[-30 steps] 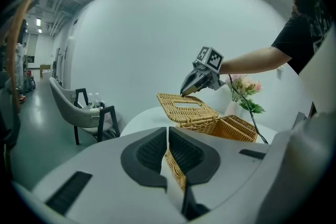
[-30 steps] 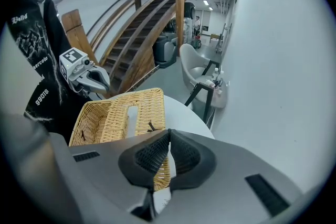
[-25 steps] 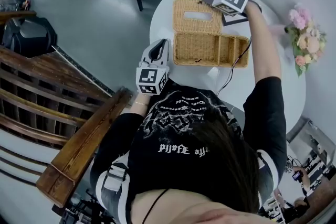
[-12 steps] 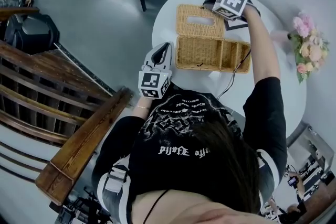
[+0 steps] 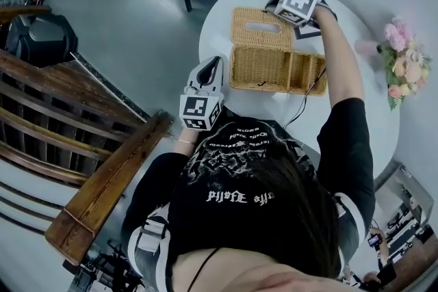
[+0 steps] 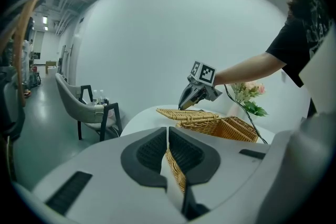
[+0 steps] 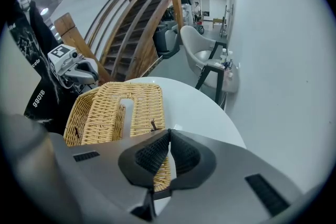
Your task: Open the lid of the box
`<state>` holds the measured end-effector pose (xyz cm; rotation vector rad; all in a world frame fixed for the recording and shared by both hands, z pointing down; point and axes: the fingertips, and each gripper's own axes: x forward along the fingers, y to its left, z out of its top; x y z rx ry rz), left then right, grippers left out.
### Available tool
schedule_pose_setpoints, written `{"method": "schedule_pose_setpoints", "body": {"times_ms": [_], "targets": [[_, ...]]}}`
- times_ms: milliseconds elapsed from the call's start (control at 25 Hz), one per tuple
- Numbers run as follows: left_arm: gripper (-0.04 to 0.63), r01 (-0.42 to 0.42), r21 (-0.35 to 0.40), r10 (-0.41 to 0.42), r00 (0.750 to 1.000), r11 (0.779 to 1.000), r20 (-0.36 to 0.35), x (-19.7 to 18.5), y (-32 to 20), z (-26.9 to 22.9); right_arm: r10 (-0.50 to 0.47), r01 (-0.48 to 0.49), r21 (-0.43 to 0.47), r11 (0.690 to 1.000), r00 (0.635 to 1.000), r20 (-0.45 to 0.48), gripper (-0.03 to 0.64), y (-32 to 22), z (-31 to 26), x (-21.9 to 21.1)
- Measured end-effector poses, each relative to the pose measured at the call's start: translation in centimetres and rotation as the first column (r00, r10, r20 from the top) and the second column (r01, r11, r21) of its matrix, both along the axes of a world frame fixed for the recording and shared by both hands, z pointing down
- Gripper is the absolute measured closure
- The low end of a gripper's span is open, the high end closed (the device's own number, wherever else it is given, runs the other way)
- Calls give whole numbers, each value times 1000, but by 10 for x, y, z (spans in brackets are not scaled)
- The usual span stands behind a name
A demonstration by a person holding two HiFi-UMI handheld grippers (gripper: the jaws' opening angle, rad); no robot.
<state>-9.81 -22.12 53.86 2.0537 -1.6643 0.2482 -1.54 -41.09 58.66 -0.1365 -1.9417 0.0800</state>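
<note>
On white table (image 5: pixel 376 106) — left claw (image 6: pixel 167 136) grips box (image 5: pixel 274 68), right claw (image 7: pixel 169 134) lid (image 5: pixel 246 37).

Rough woven wicker box (image 5: pixel 276 68) and lid (image 5: pixel 260 27); smooth matt white table (image 5: pixel 213 37).

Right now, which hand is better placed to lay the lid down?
Right. The right gripper is shut on the lid's free edge; the left gripper is shut on the box, steadying it.
</note>
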Motion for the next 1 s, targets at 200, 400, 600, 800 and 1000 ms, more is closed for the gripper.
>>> {"method": "schedule_pose_setpoints", "body": {"times_ms": [200, 400, 600, 800, 1000], "targets": [[566, 7, -1, -7, 1000, 1000, -2, -1, 3, 1, 54, -55, -26, 998, 998, -20, 568, -2, 4, 1], [566, 12, 0, -12, 1000, 1000, -5, -3, 5, 2, 127, -127, 5, 992, 992, -4, 528, -14, 4, 3], [566, 8, 19, -8, 1000, 1000, -3, -6, 7, -4, 200, -207, 54, 977, 974, 108, 508, -27, -26, -2], [565, -18, 50, 18, 1000, 999, 0, -2, 7, -15, 247, -277, 107, 955, 941, 231, 503, -29, -66, 2], [566, -54, 82, 54, 999, 995, 2, 7, 12, -28, 311, -388, 177, 904, 884, 349, 431, -19, -102, 9]]}}
